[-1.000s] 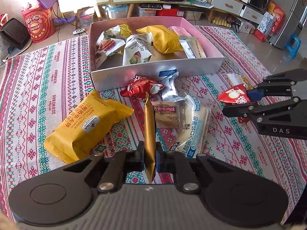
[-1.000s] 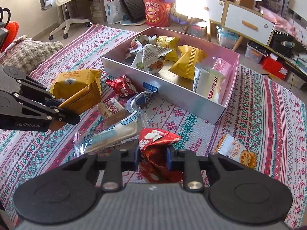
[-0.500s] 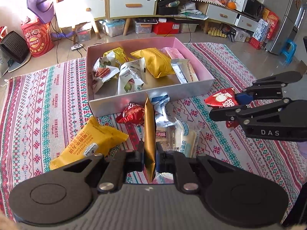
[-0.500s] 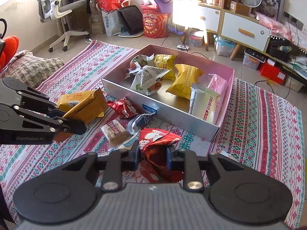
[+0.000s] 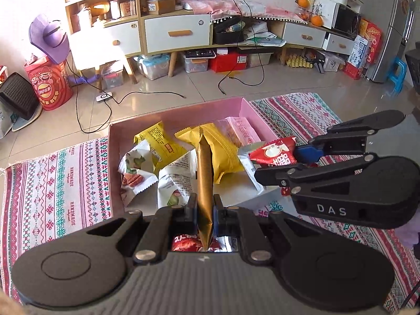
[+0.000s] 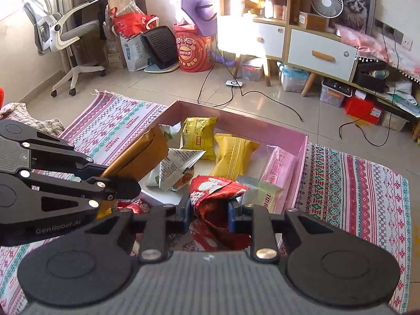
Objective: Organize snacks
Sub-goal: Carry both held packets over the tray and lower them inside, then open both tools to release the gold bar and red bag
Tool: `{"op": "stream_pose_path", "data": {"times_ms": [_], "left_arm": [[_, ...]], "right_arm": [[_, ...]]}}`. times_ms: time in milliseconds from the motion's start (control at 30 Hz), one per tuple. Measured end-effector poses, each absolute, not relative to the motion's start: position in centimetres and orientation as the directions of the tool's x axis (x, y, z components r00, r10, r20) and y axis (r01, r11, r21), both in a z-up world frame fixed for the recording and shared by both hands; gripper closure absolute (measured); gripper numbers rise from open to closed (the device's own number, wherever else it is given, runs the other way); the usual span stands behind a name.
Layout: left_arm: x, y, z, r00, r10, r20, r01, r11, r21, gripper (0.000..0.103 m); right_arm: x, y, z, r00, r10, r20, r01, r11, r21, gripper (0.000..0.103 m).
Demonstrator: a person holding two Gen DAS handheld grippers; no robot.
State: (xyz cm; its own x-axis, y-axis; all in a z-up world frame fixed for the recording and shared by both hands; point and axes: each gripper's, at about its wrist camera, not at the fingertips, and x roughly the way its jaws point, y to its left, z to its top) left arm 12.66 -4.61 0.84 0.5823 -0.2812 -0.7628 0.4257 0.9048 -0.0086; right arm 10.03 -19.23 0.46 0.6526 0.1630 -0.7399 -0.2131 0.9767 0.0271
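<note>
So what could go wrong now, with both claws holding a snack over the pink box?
The two grippers are very close. The left gripper pinches the gold packet and the right gripper the red packet, so they might bump over the pink box.

The gold packet is held only by its thin edge and could slip out.

The box already holds several snacks, so a dropped packet may land on top and slide.

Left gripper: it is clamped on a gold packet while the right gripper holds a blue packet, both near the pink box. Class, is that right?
One detail is wrong. The right gripper holds a red packet, not blue, as the right wrist view shows. The left gripper is indeed clamped on the gold packet near the pink box.
</note>
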Motion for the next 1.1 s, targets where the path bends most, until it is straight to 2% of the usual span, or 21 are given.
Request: {"op": "stream_pose_path", "data": {"times_ms": [433, 933, 1033, 1100], "left_arm": [[16.3, -6.4, -2.0, 0.563, -0.233, -0.793, 0.405, 0.914, 0.019, 0.089], [18.1, -7.3, -2.9, 0.604, -0.208, -0.770, 0.395, 0.916, 0.063, 0.088], [18.1, -7.0, -2.7, 0.598, -0.237, -0.765, 0.409, 0.912, 0.038, 0.088], [17.8, -6.9, -2.5, 0.598, -0.254, -0.760, 0.418, 0.908, 0.026, 0.085]], "right_arm": [[12.1, -20.5, -1.4, 0.640, 0.151, -0.754, -0.175, 0.983, 0.048, 0.079], [13.4, -21.1, -2.5, 0.638, 0.116, -0.761, -0.119, 0.992, 0.051, 0.079], [13.2, -21.2, -2.3, 0.642, 0.110, -0.759, -0.113, 0.992, 0.048, 0.078], [13.0, -21.2, -2.1, 0.647, 0.106, -0.755, -0.108, 0.993, 0.047, 0.074]]}}
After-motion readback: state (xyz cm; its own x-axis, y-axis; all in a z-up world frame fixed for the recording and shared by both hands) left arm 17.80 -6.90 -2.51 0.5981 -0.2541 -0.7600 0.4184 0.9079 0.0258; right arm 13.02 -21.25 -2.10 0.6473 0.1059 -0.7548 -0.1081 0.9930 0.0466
